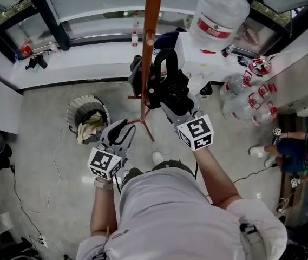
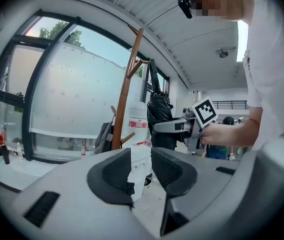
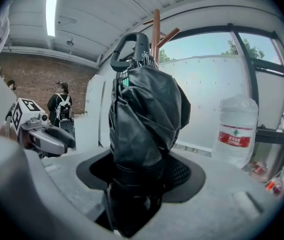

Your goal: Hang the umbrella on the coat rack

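Head view: the right tool (image 1: 162, 93) is clamped on the folded black umbrella (image 1: 165, 53). It holds the umbrella up just beside the brown pole of the coat rack (image 1: 150, 20). The curved handle is on the pole's side, near a peg, but I cannot tell if it touches. The umbrella hangs on no peg yet. The left tool (image 1: 124, 128) is lower & more to the left, its jaws apart w/ nothing in them. Near it on the floor stands a round waste basket (image 1: 89, 118). A big water bottle (image 1: 218, 10) stands right of the rack, and some more bottles (image 1: 240, 99) lie on the floor further right.

Left gripper view: the two jaws stand apart and the gap between them is empty; only the pale floor & the bottle show through it. Ahead is the rack's pole w/ its pegs. Beside the pole is the umbrella, approx. upright, handle on top, in the right tool's grip.

Right gripper view: both pads press on the lower, strapped part of the umbrella. The black cloth bulges above them and the hook handle is at the top, in front of the rack's pole & pegs. The left tool shows at the left edge. Two persons (image 3: 62, 109) stand far behind, at a brick wall.
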Demonstrator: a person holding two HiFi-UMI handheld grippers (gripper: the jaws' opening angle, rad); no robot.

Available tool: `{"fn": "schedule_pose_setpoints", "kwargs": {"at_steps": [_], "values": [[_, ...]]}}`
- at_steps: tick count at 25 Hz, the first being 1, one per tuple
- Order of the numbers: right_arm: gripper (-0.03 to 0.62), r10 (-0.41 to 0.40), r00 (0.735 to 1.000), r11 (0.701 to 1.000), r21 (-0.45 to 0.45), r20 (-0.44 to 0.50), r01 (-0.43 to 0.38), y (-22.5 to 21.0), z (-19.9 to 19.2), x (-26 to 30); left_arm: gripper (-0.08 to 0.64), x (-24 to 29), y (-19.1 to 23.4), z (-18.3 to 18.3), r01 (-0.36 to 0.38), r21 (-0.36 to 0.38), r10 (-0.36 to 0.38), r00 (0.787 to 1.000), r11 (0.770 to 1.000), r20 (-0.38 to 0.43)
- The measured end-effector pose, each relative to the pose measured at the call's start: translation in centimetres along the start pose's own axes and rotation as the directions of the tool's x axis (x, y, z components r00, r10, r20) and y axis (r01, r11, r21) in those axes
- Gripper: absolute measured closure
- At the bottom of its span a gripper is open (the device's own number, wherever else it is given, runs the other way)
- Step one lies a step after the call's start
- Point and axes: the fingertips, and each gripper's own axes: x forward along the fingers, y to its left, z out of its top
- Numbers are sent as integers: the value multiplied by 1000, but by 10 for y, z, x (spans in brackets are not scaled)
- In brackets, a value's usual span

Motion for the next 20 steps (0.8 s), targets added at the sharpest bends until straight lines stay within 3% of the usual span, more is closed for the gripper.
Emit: {"fn": "schedule_pose_setpoints", "kwargs": {"at_steps": [10, 20], "values": [[330, -104, 994, 994, -27, 28, 105, -5, 44, 1, 451, 3, 1, 11, 99, 26, -99, 995, 995, -3], [330, -119, 993, 992, -41, -5, 119, -11, 53, 15, 451, -2, 8, 19, 96, 28, -96, 995, 995, 13]]}}
